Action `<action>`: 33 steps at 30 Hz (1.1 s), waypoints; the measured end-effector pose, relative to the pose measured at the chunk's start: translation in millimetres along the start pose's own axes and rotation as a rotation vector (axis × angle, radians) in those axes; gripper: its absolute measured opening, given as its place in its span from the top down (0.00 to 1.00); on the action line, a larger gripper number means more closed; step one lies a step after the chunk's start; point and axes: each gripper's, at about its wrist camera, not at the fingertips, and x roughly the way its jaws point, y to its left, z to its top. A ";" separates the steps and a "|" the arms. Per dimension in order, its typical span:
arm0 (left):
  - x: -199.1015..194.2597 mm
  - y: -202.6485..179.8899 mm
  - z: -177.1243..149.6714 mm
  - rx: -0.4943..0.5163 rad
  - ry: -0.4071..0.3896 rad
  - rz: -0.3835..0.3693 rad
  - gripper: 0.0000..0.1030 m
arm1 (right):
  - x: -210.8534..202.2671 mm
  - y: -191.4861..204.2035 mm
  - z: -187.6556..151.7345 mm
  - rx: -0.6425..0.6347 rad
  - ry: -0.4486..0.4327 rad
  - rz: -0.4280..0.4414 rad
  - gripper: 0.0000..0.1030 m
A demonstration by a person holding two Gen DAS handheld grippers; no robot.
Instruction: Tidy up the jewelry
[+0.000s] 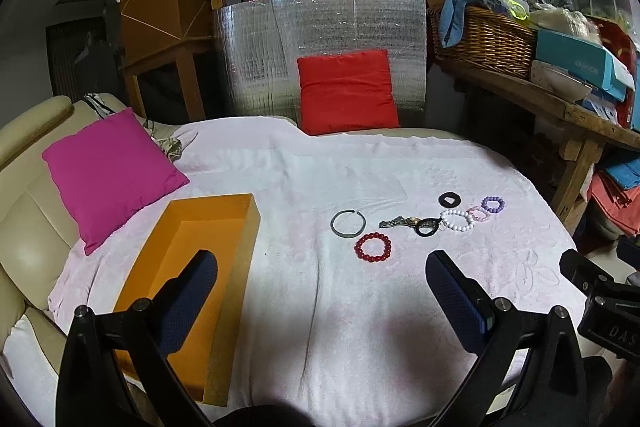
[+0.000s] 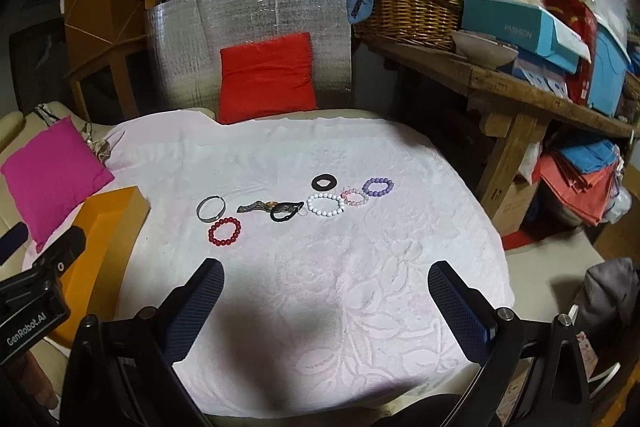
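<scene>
Box (image 1: 208, 267), orange, empty, under left gripper (image 1: 320, 291)'s left finger. Ahead of both grippers, left to right on pink blanket (image 1: 320, 179): silver bangle (image 1: 348, 223), red bead bracelet (image 1: 373, 247), watch (image 1: 408, 223), white bead bracelet (image 1: 458, 220), purple bead bracelet (image 1: 493, 204). Left gripper and right gripper (image 2: 326, 297) spread wide, holding nothing. Step judged: first pick pending; next, reach forward to nearest piece.

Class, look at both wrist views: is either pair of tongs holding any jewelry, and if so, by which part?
Nothing is held. The left tongs and right tongs are both open and empty, above the pink cloth.
</scene>
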 end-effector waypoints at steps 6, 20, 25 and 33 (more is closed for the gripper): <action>-3.2 1.2 -2.8 -0.005 0.000 -0.007 0.00 | 5.6 1.3 3.6 0.013 -0.004 -0.007 0.00; -0.3 7.9 0.4 -0.008 -0.016 -0.001 0.00 | 13.7 14.9 6.7 -0.014 0.001 0.003 0.00; 6.1 11.4 4.7 -0.009 -0.014 0.010 0.00 | 19.5 22.2 10.4 -0.030 0.001 0.007 0.00; 34.1 20.0 3.1 -0.020 0.023 0.001 0.00 | 42.3 18.5 14.8 -0.034 0.014 0.036 0.00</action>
